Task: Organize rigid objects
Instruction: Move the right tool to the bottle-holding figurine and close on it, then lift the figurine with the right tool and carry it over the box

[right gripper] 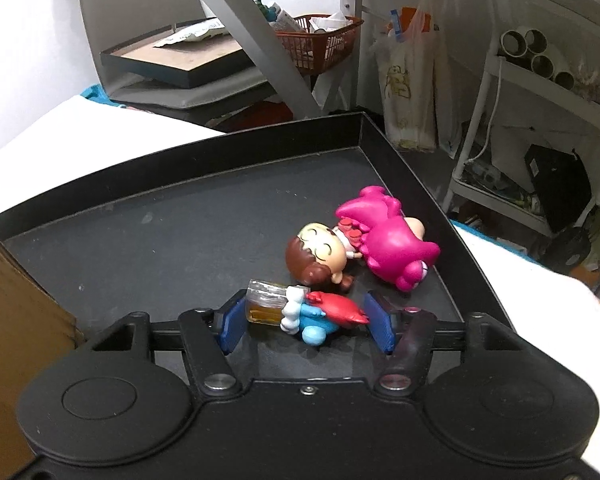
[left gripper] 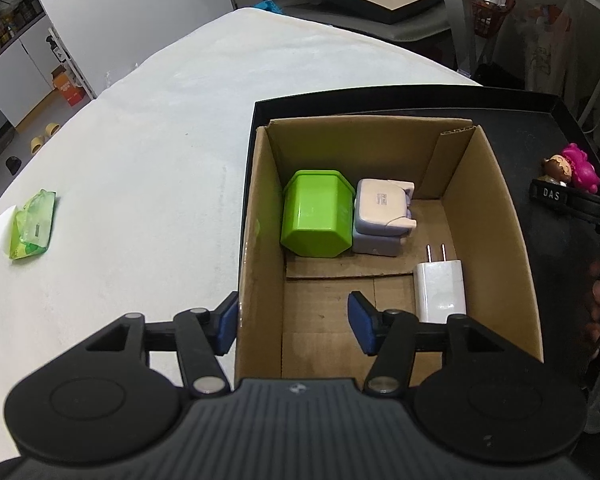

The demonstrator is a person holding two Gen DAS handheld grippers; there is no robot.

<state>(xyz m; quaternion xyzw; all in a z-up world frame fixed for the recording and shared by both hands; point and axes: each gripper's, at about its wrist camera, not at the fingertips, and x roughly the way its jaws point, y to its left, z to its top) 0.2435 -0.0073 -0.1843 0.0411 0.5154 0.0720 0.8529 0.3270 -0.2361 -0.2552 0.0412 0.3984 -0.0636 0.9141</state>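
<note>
My right gripper gapes wide around a small blue-and-red figurine lying in the black tray. My left gripper straddles the cardboard box wall, unclenched. A strap reads "DAS".

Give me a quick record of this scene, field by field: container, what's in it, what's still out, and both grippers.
container: cardboard box standing in a black tray
in box: green box, lilac case, white charger
in tray, outside box: pink figure, small toy with a jar
on table: green packet
left gripper: open, jaws astride the box's left wall
right gripper: open, jaws either side of the small toy
</note>
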